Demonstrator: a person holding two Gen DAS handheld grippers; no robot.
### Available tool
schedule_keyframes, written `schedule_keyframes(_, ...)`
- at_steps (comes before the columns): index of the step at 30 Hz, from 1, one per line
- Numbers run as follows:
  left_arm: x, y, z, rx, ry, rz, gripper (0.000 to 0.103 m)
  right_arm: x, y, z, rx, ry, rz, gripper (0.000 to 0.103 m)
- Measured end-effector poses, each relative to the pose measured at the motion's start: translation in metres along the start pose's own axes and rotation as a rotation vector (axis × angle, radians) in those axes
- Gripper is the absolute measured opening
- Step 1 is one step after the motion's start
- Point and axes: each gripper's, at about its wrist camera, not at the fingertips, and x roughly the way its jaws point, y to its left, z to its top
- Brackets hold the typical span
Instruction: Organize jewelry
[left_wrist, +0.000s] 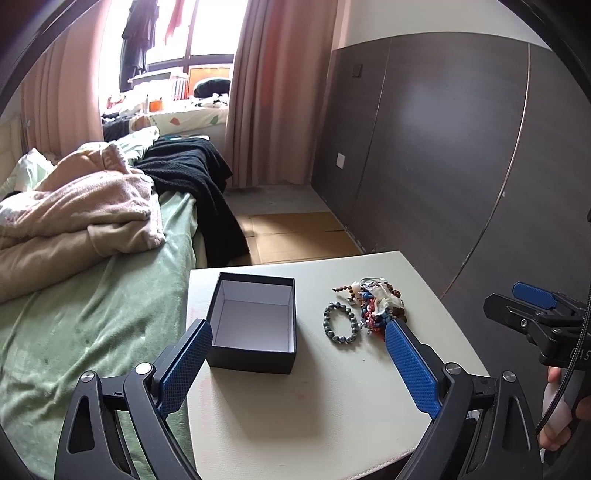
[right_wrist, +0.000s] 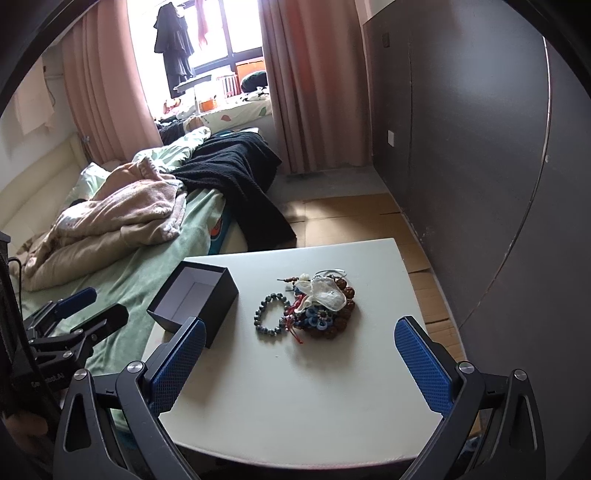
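Observation:
An open dark box (left_wrist: 255, 325) (right_wrist: 194, 301) with a white, empty inside stands on the left part of a small white table (left_wrist: 332, 398) (right_wrist: 314, 387). To its right lies a grey-green bead bracelet (left_wrist: 341, 322) (right_wrist: 271, 313), touching a heap of mixed jewelry (left_wrist: 376, 302) (right_wrist: 325, 304): brown beads, blue and red pieces, a white pouch. My left gripper (left_wrist: 299, 365) is open above the table's near side, with nothing between its fingers. My right gripper (right_wrist: 300, 363) is open too, short of the heap, and empty.
A bed (left_wrist: 92, 295) with a green sheet, a pink blanket and a black garment adjoins the table's left side. A dark panelled wall (left_wrist: 461, 166) runs along the right. Cardboard covers the floor (right_wrist: 351, 218) beyond the table. A hand (left_wrist: 557, 410) holds the right gripper's handle.

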Motion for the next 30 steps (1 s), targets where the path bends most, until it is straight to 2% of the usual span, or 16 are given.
schedule_keyframes(30, 0.0023, -0.0021, -0.0034, 0.026, 0.006, 0.009, 0.095, 0.0010, -0.0062, -0.0004, 0.004, 0.008, -0.008, 0.103)
